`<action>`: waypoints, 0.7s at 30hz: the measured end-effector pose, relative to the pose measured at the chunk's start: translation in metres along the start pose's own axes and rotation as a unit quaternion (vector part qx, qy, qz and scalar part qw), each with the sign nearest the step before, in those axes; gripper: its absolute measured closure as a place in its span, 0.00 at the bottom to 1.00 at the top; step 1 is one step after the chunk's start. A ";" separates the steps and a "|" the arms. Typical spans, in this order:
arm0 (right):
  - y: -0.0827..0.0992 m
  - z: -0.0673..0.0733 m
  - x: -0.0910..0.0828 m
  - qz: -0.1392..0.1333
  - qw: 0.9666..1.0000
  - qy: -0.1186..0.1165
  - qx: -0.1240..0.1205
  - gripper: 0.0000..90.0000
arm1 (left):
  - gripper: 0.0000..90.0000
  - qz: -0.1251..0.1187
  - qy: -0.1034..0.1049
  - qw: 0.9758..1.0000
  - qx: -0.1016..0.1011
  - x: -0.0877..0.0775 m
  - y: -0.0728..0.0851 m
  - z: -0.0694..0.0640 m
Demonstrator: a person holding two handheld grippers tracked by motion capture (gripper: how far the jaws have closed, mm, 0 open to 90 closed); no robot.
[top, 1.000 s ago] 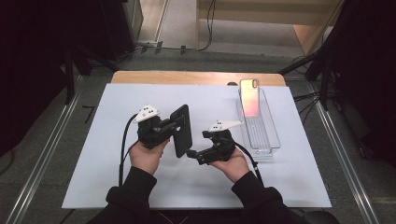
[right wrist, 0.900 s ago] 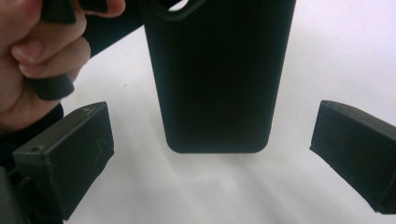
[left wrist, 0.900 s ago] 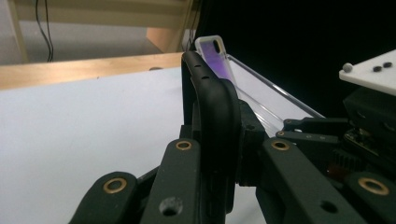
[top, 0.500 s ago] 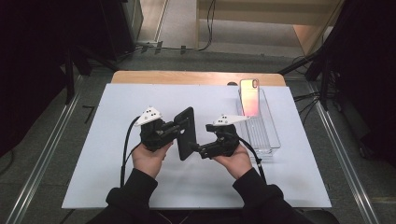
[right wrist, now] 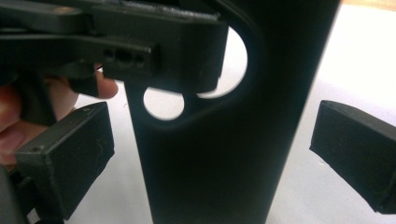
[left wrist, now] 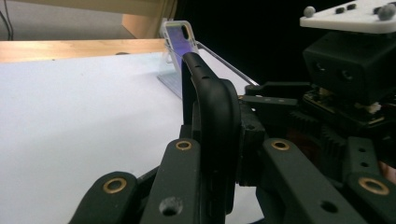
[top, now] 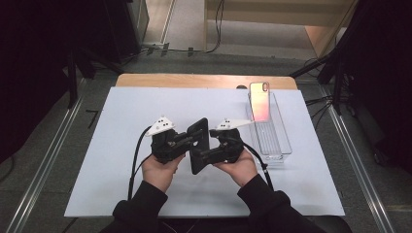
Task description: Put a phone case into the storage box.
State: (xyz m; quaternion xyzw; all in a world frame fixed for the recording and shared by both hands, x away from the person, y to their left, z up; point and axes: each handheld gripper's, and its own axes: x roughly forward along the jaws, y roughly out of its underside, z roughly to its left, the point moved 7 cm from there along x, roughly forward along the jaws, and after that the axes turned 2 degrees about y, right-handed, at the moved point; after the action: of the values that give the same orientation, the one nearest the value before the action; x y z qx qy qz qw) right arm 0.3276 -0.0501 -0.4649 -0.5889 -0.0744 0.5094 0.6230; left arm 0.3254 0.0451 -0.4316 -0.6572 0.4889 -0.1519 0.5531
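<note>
A black phone case (top: 199, 145) stands upright on edge above the white mat, between my two hands. My left gripper (top: 188, 141) is shut on its left side; in the left gripper view the case (left wrist: 212, 107) rises clamped between the jaws (left wrist: 229, 186). My right gripper (top: 208, 156) reaches in from the right and is open. In the right gripper view its two pads (right wrist: 70, 158) stand apart on either side of the case (right wrist: 243, 56), with a gap on each side. The left gripper's jaw shows behind the case's camera cut-out.
A phone with a pink, shiny back (top: 259, 99) leans upright at the far end of a clear tray (top: 287, 141) right of my hands. The white mat (top: 121, 121) covers a wooden table (top: 194, 80). Cables trail from both grippers towards me.
The case and the right gripper have come together: a second ago the right jaws were clear of the case, and now they stand on either side of it. The left grip is unchanged.
</note>
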 end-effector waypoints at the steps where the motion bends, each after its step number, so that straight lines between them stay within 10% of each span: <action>1: 0.000 0.000 0.000 0.001 1.000 0.000 0.000 0.00 | 0.92 0.001 0.002 1.000 0.000 0.000 0.000 -0.001; 21: 0.001 0.001 0.001 -0.009 1.000 0.014 -0.003 0.13 | 0.89 0.009 0.014 1.000 -0.010 0.004 0.003 -0.008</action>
State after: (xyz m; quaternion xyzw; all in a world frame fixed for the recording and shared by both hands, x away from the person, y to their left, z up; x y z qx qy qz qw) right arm 0.3263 -0.0487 -0.4662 -0.5974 -0.0725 0.4951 0.6267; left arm 0.3197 0.0376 -0.4322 -0.6557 0.5043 -0.1515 0.5411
